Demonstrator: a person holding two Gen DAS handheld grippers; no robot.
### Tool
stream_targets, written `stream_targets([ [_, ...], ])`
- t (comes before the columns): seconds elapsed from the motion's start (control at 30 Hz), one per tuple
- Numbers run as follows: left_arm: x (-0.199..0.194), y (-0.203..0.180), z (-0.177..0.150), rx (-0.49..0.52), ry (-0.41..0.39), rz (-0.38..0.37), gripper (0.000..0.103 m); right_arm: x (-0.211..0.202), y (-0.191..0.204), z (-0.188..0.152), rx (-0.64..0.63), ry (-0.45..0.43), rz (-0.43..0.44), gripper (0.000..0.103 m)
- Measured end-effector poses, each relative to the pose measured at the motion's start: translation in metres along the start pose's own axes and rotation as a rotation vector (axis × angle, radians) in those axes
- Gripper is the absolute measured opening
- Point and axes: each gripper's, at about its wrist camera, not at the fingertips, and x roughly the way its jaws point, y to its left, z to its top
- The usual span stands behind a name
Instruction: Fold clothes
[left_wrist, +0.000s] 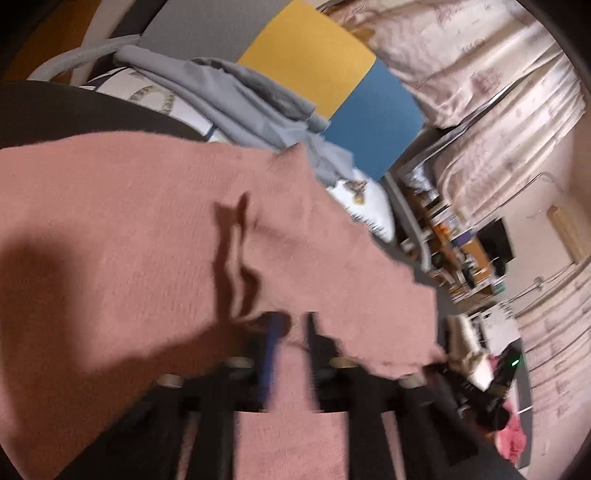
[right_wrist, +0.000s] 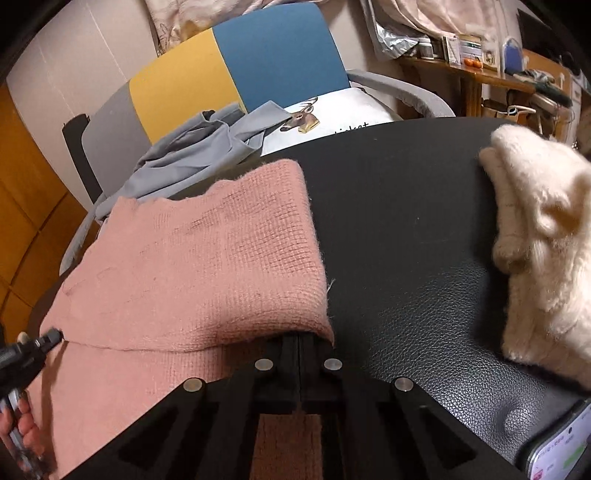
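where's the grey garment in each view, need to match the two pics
Left wrist: grey garment lies upper centre-left, crumpled beyond the far edge of the pink knit, in front of the yellow and blue chair back.
Right wrist: grey garment sits upper left, beyond the pink knit, beside the deer cushion.
Shared landmark: the chair back, behind the garment in both.

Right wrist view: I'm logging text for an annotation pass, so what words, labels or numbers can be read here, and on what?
"ticket", or only the tail of a longer word: black lettering on the white deer-print cushion, its lower part cut off by the black leather surface.
Smartphone screen at the bottom right: text too small and blurred to read.
Items on the wooden shelf: labels too small to read.
Pink knitted garment: no text.
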Motion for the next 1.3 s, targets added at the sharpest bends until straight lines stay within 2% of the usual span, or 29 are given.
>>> stream_targets([
  [0.13,0.010,-0.008,0.010,0.011,0.017,0.039,0.026,0.003,0.002,0.000,-0.013,-0.004,-0.012,0.000],
  [0.2,0.021,-0.008,0.015,0.006,0.038,0.096,0.025,0.003,0.001,0.000,-0.017,-0.005,-0.015,0.000],
  [0.33,0.025,0.001,0.016,-0.095,0.039,0.074,0.025,0.001,0.000,0.000,-0.016,-0.009,-0.018,0.000],
  [0.37,0.026,0.002,0.015,-0.100,0.038,0.081,0.022,0.001,0.000,0.000,-0.016,-0.010,-0.021,0.000],
  [0.43,0.027,0.005,0.014,-0.111,0.036,0.097,0.009,0.002,0.001,0.001,-0.021,-0.011,-0.029,0.000],
  [0.47,0.025,0.003,0.013,-0.085,0.033,0.118,0.001,0.002,0.002,0.001,-0.025,-0.012,-0.034,0.000],
  [0.5,0.024,0.001,0.013,-0.057,0.029,0.141,0.000,0.002,0.003,0.001,-0.029,-0.013,-0.038,0.000],
  [0.7,-0.013,-0.011,0.019,0.021,-0.042,0.120,0.000,0.002,0.005,0.001,-0.039,-0.014,-0.046,0.000],
  [0.77,-0.026,-0.012,0.020,0.050,-0.066,0.149,0.000,0.002,0.005,0.001,-0.039,-0.015,-0.048,0.000],
  [0.87,-0.024,-0.006,0.015,0.097,-0.038,0.217,0.001,0.002,0.006,-0.001,-0.043,-0.016,-0.053,0.000],
  [0.93,-0.018,0.008,0.014,0.031,0.000,0.201,0.017,0.001,0.006,-0.002,-0.045,-0.016,-0.054,0.000],
  [1.03,-0.007,0.026,0.018,-0.069,0.024,0.169,0.028,0.002,0.008,-0.003,-0.044,-0.017,-0.056,0.000],
  [1.07,-0.004,0.032,0.020,-0.102,0.027,0.157,0.036,0.002,0.007,-0.003,-0.045,-0.017,-0.055,0.000],
  [1.1,0.000,0.034,0.021,-0.123,0.027,0.109,0.044,0.002,0.007,-0.003,-0.045,-0.017,-0.055,0.000],
  [1.13,0.000,0.033,0.022,-0.128,0.021,0.086,0.050,0.002,0.008,-0.003,-0.044,-0.017,-0.056,0.000],
  [1.17,0.001,0.031,0.024,-0.134,0.016,0.058,0.063,0.002,0.008,-0.003,-0.043,-0.017,-0.056,0.000],
  [1.2,0.005,0.027,0.026,-0.120,0.023,0.064,0.072,0.002,0.009,-0.004,-0.041,-0.018,-0.056,0.000],
  [1.3,0.013,0.013,0.029,-0.060,0.032,0.114,0.076,0.002,0.009,-0.003,-0.037,-0.019,-0.053,0.000],
])
